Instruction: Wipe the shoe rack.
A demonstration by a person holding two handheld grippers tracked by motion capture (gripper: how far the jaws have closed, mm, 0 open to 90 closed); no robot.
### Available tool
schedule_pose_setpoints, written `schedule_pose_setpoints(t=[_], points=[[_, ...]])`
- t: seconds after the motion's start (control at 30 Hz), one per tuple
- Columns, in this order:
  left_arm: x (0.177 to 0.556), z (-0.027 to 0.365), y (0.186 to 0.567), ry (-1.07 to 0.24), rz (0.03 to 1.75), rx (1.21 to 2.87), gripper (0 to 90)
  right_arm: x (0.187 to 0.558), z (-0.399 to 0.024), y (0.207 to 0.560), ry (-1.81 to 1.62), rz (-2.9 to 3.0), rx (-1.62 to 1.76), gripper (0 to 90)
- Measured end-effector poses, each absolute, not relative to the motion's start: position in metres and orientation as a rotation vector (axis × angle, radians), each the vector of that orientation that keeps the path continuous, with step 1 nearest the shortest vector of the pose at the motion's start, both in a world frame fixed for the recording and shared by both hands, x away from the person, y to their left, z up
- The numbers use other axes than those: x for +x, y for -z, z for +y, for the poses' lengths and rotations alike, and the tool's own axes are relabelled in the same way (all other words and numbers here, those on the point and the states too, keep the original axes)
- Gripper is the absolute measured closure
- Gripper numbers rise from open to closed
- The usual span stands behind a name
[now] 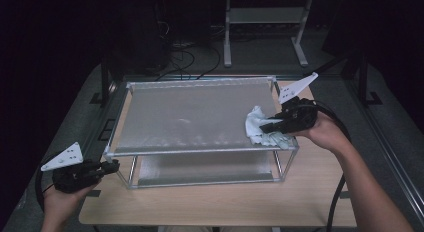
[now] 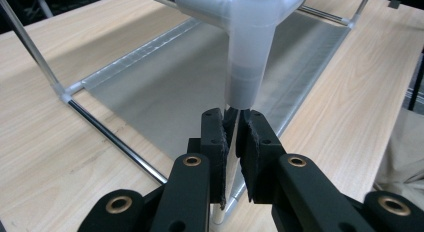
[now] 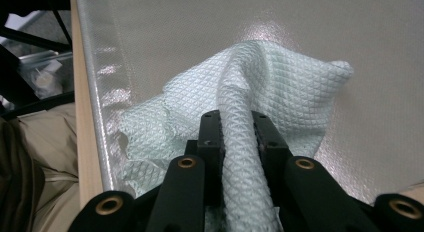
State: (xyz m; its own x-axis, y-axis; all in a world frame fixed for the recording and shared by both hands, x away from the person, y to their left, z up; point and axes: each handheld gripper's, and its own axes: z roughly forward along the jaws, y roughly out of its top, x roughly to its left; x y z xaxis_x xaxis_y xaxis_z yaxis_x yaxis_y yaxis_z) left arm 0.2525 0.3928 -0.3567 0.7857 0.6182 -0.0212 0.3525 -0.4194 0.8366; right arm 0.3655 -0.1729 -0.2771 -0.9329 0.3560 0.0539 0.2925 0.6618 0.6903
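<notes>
The right gripper [image 1: 267, 126] is clamped on a fold of a white quilted cloth [image 1: 260, 128], which rests on the top shelf [image 1: 190, 117] of a two-tier metal rack [image 1: 131, 169] — at about three o'clock on the shelf, by its right edge. The left gripper [image 1: 114, 165] pinches the rack's front-left corner post [image 2: 231, 157] at roughly seven o'clock — just under the plastic corner joint [image 2: 247, 52]. The rack stands on a wooden table [image 1: 200, 204].

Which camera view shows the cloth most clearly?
The right gripper view: the white quilted cloth is close, its fold pinched between the right gripper jaws. The high view shows it small, at the shelf's near right corner.
</notes>
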Motion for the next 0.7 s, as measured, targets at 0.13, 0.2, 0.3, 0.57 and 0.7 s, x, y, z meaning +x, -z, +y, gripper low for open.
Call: schedule_pose_setpoints(t=[0.13, 0.2, 0.3, 0.57, 0.7], points=[[0.253, 0.395, 0.357, -0.356, 0.724, 2.046, 80.8, 0.368, -0.159, 0.278, -1.148, 2.799, 0.506, 77.2], [0.252, 0.398, 0.356, -0.354, 0.726, 2.05, 80.8, 0.369, -0.158, 0.277, -1.151, 2.814, 0.502, 77.2], [0.251, 0.4, 0.356, -0.357, 0.73, 2.048, 80.8, 0.369, -0.165, 0.276, -1.135, 2.809, 0.517, 77.2], [0.252, 0.398, 0.357, -0.363, 0.728, 2.046, 80.8, 0.372, -0.158, 0.277, -1.137, 2.801, 0.517, 77.3], [0.252, 0.401, 0.357, -0.358, 0.733, 2.036, 80.8, 0.371, -0.162, 0.277, -1.139, 2.81, 0.518, 77.2]])
